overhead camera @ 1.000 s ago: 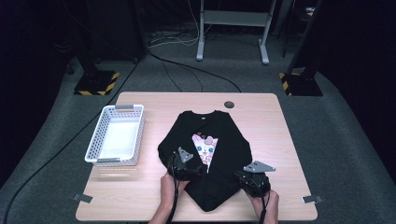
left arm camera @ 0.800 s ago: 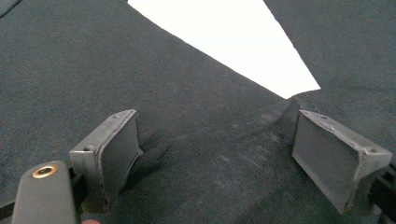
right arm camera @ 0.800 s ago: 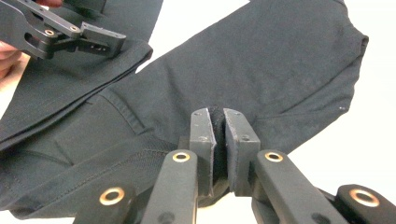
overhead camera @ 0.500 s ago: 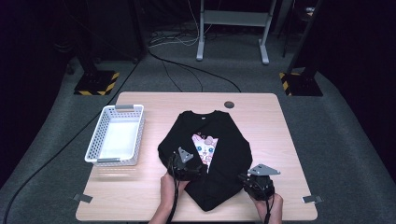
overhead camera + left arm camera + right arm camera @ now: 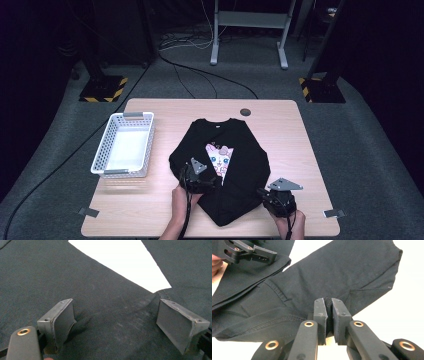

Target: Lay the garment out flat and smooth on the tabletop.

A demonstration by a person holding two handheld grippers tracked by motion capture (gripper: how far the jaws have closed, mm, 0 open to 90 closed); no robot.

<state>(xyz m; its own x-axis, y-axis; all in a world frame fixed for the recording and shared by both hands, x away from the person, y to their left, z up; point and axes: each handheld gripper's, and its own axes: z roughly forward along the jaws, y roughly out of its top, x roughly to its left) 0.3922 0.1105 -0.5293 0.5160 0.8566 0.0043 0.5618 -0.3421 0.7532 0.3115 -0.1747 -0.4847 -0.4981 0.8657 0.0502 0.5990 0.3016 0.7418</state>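
A black sweatshirt (image 5: 246, 172) with a cartoon cat print (image 5: 219, 157) lies partly folded on the wooden table (image 5: 285, 130). My left gripper (image 5: 210, 183) rests on the garment's left side; in the left gripper view its jaws stand wide apart (image 5: 116, 302) over flat black fabric (image 5: 100, 290), with nothing pinched. My right gripper (image 5: 263, 193) sits at the garment's near right edge. In the right gripper view it (image 5: 329, 301) is shut on a small fold of the black cloth (image 5: 337, 272). The left gripper (image 5: 270, 255) is also seen there at the upper left.
A white perforated basket (image 5: 100, 156) stands empty at the table's left. A dark round grommet (image 5: 245, 112) sits near the far edge. Tape marks (image 5: 332, 213) lie at the near corners. Beyond the table are cables, stands and a grey floor.
My right gripper has shifted slightly toward the near right with the cloth edge in its jaws. The left gripper has stayed put.
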